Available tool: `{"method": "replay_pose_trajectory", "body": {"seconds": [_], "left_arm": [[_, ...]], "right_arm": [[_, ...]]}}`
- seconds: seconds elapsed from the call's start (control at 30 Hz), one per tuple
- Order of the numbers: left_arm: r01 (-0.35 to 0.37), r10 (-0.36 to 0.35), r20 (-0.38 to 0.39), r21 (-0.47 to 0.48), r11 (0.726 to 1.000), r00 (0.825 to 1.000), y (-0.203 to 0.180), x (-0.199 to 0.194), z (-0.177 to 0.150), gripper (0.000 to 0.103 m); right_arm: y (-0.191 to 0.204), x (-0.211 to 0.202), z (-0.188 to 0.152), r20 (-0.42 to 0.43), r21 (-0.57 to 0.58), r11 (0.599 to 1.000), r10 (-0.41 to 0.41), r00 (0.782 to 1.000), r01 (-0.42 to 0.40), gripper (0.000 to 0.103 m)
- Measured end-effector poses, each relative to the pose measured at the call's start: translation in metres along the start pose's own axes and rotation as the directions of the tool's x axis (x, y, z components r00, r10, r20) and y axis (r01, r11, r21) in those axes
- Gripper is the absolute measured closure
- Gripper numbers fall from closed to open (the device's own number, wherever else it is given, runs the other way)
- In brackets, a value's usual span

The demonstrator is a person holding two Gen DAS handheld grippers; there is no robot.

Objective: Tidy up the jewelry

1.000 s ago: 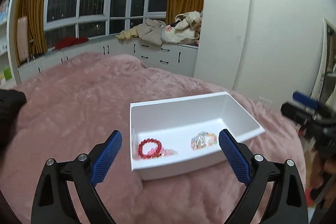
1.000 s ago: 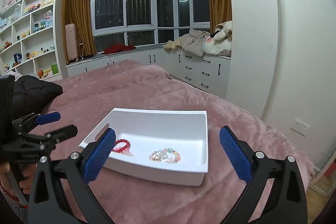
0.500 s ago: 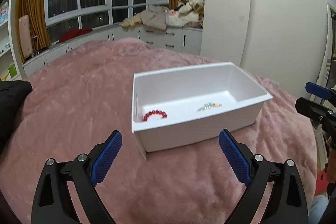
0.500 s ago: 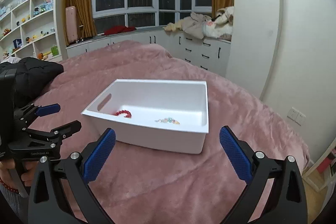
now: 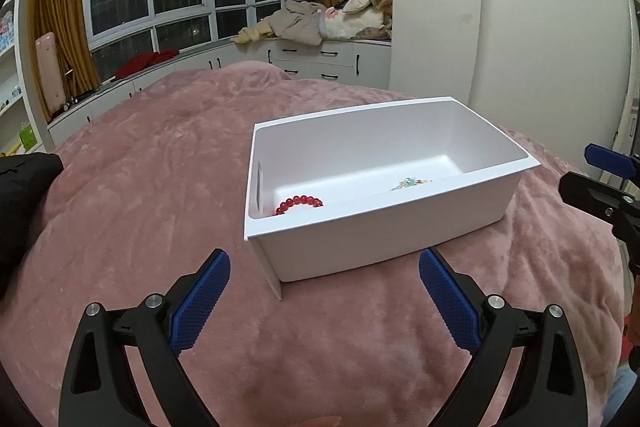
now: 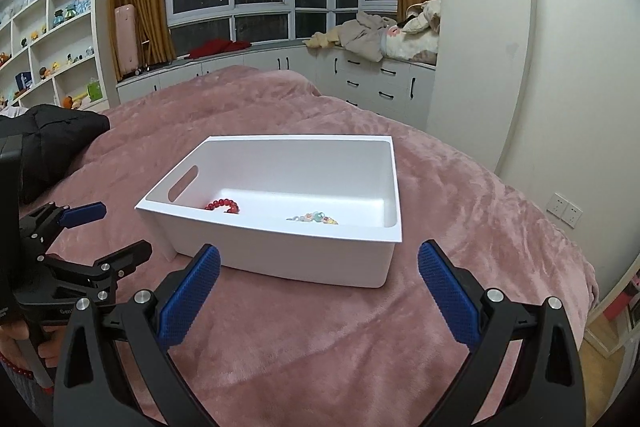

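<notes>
**Both grippers wide open, short of the bin**

Your left gripper and right gripper sit low in frame, level, jaws spread wide, holding nothing. The white bin rests mid-frame on the pink blanket. Inside lie a red bracelet at left and a pastel bracelet at right, well apart.

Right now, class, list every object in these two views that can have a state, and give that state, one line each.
left gripper: open, holding nothing
right gripper: open, holding nothing
white bin: upright on the pink blanket, no lid
red bead bracelet: lying in the bin
pastel bead bracelet: lying in the bin, apart from the red one
</notes>
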State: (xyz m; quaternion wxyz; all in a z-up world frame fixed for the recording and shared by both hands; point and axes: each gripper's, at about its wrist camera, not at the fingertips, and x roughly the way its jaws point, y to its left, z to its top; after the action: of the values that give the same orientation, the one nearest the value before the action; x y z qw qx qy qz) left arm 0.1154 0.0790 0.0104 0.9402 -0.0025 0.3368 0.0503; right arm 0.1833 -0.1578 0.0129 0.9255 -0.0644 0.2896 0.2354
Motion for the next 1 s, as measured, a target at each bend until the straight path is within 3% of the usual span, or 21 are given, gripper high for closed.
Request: {"method": "replay_pose_trajectory", "body": {"seconds": [1.0], "left_arm": [[-0.016,0.016,-0.002,-0.004,1.0,1.0,0.0067,0.0042,0.0021,0.007]], "right_arm": [[0.001,0.004,-0.0031,0.01,0.018,1.0,0.002,1.0,-0.002,0.005]]}}
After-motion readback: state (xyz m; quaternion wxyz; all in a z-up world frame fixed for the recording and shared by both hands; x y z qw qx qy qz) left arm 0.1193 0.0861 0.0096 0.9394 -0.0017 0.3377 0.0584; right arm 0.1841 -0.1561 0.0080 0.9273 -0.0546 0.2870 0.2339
